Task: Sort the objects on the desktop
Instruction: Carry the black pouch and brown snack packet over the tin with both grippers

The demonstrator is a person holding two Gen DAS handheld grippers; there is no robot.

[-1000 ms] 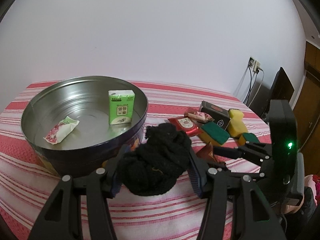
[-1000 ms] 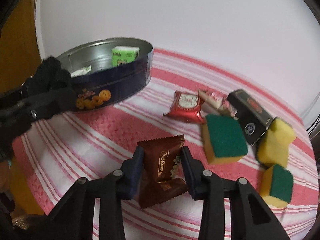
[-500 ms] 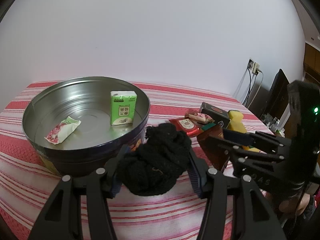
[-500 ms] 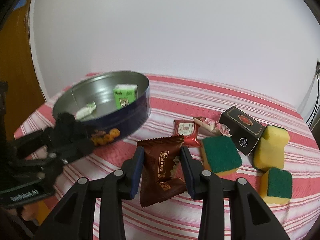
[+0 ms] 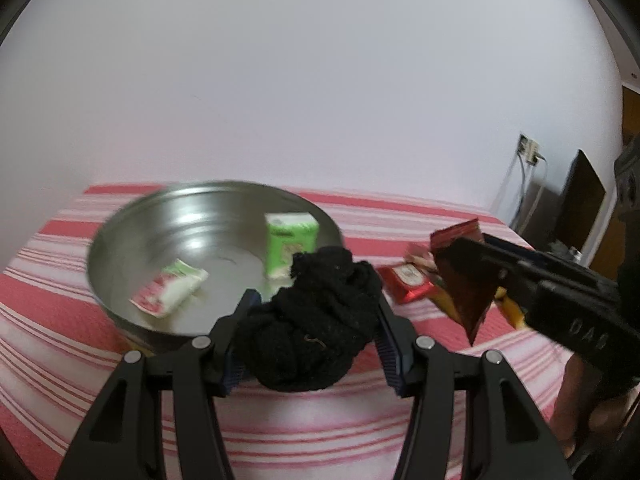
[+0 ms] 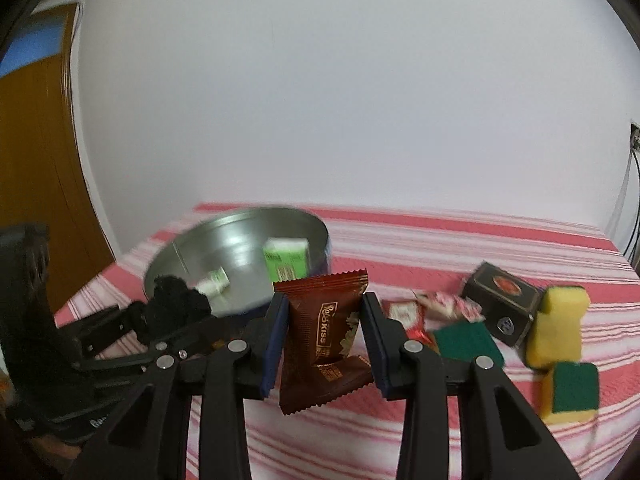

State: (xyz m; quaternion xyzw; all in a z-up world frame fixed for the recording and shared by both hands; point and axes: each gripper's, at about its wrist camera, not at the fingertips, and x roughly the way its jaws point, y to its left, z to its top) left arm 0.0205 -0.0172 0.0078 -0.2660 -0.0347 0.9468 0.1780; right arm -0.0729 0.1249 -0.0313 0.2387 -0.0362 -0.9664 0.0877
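The left gripper [image 5: 316,322] clamped a crumpled black knitted cloth [image 5: 316,320] between its partly closed pads, held above the striped tablecloth [image 5: 300,432] just in front of the round metal tin [image 5: 132,220]. The right gripper [image 6: 325,344] pinched a glossy brown snack packet [image 6: 325,340] with crimped ends and gold lettering, upright, clear of the table. Inside the tin sat 1 green carton [image 5: 290,240] and 1 small pink-and-white sachet [image 5: 168,294].

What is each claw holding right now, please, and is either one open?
Left claw: closed on the black knitted bundle, above the near rim of the round tin.
Right claw: closed on the brown snack packet, off the striped cloth.
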